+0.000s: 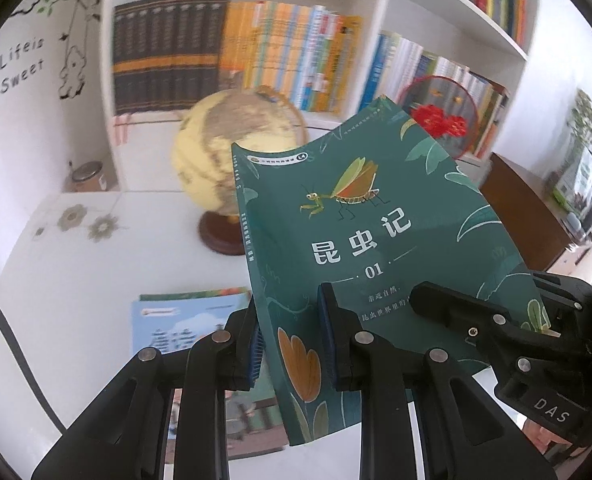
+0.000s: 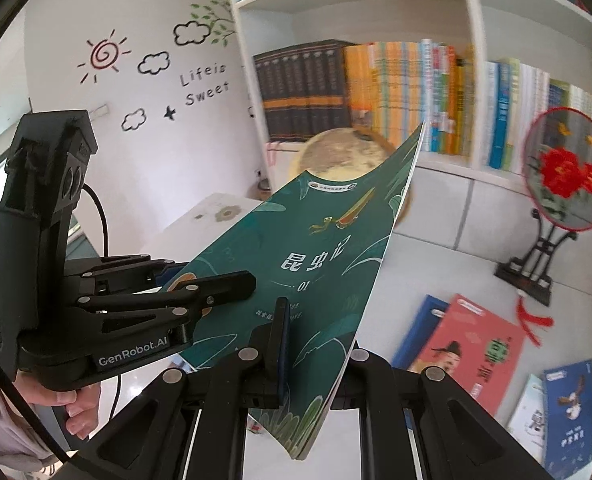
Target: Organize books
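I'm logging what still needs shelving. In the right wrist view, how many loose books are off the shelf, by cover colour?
Green book: 1, held in the air
Red book: 1
Blue books: 2, one under the red, one at the right
Pale book: 1, mostly covered
Total: 5

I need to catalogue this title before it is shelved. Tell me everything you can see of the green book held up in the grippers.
The green book is a thin softcover, its glossy cover printed with leaves, a mantis-like insect, white Chinese characters and "01". It is closed, held up above the white table, and tilted, its cover bowing. The left gripper straddles its lower spine edge; the right gripper clamps its lower open edge. Nothing else touches it.
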Demonstrator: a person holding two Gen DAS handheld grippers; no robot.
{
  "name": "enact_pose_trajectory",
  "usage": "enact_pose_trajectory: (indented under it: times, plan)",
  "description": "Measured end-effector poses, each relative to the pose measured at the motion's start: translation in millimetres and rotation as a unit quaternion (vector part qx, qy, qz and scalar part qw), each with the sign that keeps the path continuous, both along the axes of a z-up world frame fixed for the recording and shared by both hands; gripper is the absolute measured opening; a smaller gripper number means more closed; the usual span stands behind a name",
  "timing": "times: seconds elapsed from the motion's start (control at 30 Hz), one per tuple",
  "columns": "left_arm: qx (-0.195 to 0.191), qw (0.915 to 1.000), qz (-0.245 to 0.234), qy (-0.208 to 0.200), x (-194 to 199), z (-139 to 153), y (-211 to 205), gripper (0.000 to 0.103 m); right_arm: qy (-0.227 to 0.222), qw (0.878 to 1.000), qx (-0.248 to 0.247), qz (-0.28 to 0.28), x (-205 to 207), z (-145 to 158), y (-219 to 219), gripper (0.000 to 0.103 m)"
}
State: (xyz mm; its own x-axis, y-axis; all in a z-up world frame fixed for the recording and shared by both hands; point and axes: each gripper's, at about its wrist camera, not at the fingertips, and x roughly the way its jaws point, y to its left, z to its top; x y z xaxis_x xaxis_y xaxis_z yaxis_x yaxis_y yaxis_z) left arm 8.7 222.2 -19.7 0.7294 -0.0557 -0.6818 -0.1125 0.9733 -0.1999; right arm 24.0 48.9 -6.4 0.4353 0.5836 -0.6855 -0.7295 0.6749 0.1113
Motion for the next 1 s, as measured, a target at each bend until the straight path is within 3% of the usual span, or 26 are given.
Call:
enact_pose_trajectory:
  times: [0.57, 1.0]
  plan:
    - [-0.031, 0.9978, 0.042, 0.040, -17, -51, 79, 0.020, 0.062, 0.997, -0.021, 0.039, -1, -46, 83, 0.014]
    - [-0.073, 0.9884, 0.064, 0.117, -21, -122, 110, 0.022, 0.167, 0.985, -0.025, 0.025, 3, -118, 103, 0.014]
